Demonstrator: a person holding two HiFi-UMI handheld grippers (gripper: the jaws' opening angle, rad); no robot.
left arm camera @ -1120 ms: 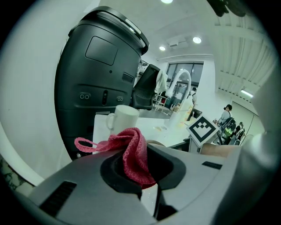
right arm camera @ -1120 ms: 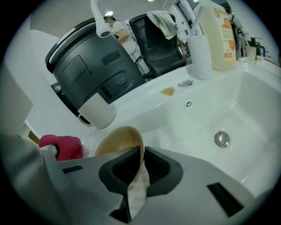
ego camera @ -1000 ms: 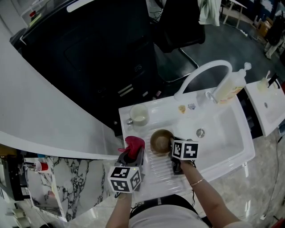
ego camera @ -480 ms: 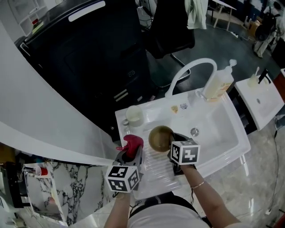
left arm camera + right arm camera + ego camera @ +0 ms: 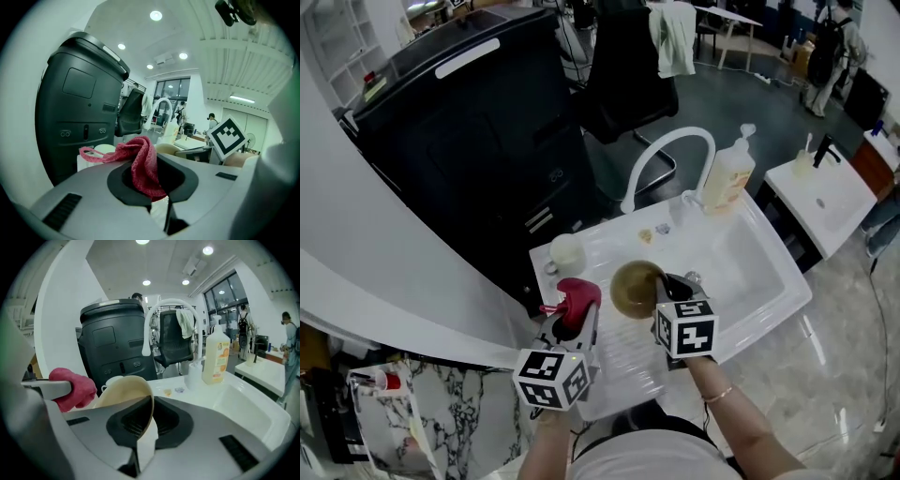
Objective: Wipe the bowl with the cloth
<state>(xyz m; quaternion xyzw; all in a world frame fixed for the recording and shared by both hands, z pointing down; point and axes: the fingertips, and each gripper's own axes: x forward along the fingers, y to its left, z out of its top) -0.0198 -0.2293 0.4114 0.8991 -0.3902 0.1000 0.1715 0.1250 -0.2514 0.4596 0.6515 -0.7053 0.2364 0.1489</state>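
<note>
The right claw (image 5: 146, 426) has just been closing and pinches the bowl (image 5: 123, 391) by its rim. The claw's body hides the bowl's lower half. The left claw (image 5: 153, 183) clamps the cloth (image 5: 140, 161), whose gripped end is buried between the jaws. The bowl, tan and plain, tilts on edge over the left end of the sink (image 5: 750, 281), just beside the red knitted cloth.

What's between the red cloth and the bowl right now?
Nothing: in the head view the cloth and bowl are apart, with only bare white drainboard below the gap.
</note>
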